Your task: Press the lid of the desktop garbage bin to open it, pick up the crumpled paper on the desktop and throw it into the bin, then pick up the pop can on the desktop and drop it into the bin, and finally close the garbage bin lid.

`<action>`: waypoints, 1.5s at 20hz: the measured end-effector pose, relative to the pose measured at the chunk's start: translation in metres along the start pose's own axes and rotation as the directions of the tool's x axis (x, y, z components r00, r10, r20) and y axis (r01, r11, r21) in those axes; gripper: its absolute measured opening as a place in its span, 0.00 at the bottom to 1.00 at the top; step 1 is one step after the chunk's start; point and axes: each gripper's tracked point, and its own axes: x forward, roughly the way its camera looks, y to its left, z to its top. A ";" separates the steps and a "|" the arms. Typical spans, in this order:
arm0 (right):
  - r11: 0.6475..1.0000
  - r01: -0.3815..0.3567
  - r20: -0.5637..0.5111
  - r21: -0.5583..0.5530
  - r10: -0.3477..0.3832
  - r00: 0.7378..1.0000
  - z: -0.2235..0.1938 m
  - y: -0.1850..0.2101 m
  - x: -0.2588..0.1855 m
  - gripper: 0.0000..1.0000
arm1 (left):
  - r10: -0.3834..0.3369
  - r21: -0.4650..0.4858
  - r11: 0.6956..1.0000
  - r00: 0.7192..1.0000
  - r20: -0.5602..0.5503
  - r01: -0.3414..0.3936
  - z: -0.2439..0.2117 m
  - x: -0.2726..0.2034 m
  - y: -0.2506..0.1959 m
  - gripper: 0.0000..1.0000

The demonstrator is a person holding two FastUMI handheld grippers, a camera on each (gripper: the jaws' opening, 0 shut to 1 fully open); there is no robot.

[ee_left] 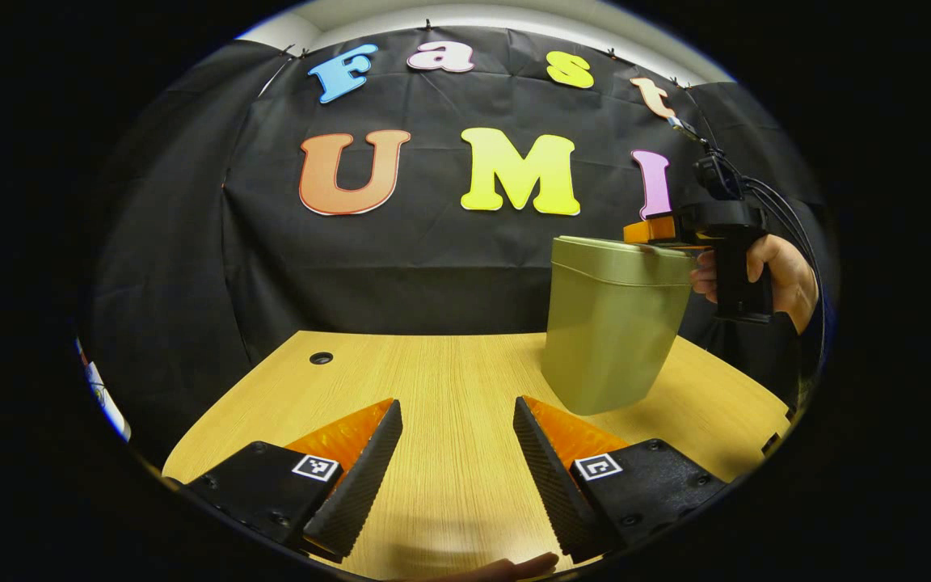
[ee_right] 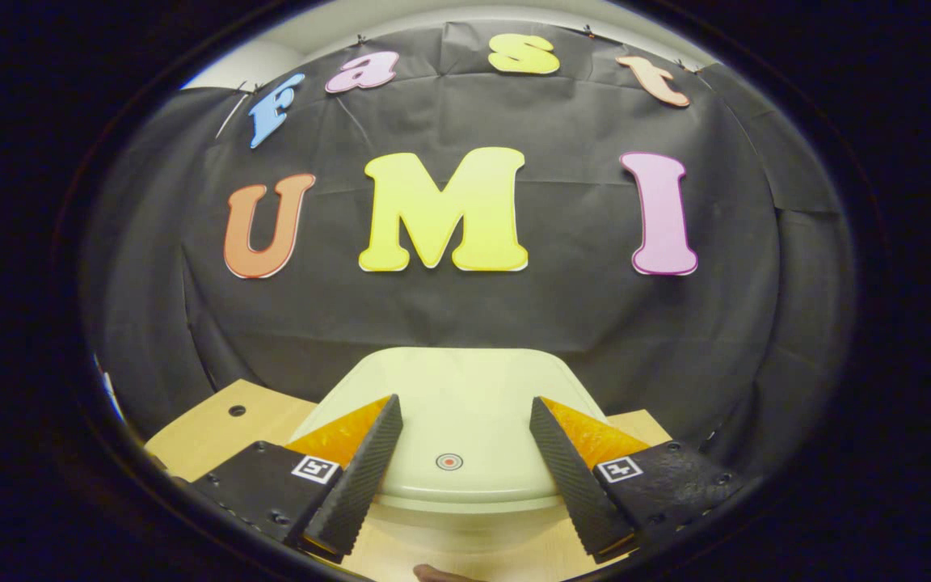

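A pale green desktop bin [ee_left: 612, 323] stands on the wooden table [ee_left: 449, 372], right of centre in the left gripper view, with its lid down. My left gripper [ee_left: 457, 412] is open low over the bare tabletop, to the left of the bin and nearer than it. In the right gripper view the bin's flat lid [ee_right: 457, 396] lies just below, with a small red-ringed press mark [ee_right: 449, 461] near its front edge. My right gripper [ee_right: 465, 416] hovers open above that lid, fingers straddling the mark. The left gripper view shows that same right gripper [ee_left: 659, 230] above the bin, held by a hand [ee_left: 781, 271].
A small round cable hole [ee_left: 321, 357] sits at the table's far left. The black cloth wall [ee_left: 401, 267] rises right behind the table. The table's right edge [ee_left: 764, 388] runs just beyond the bin. A fingertip [ee_left: 514, 568] shows at the bottom.
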 end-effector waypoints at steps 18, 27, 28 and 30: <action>1.000 -0.002 0.185 -0.025 0.007 0.983 0.049 0.028 -0.074 0.97 | 0.082 -0.026 0.996 0.996 0.032 -0.081 -0.001 -0.050 0.011 0.90; 0.987 0.142 0.316 -0.076 -0.112 0.942 0.015 -0.001 -0.220 0.95 | 0.124 -0.035 0.992 0.988 0.090 -0.121 -0.013 -0.105 0.010 0.90; 0.989 0.130 0.315 -0.074 -0.100 0.944 0.005 0.003 -0.237 0.98 | 0.127 -0.037 0.992 0.988 0.093 -0.124 -0.014 -0.111 0.010 0.90; 0.991 0.112 0.300 -0.076 -0.085 0.950 -0.023 0.008 -0.267 0.95 | 0.121 -0.036 0.992 0.986 0.112 -0.117 -0.012 -0.124 0.004 0.90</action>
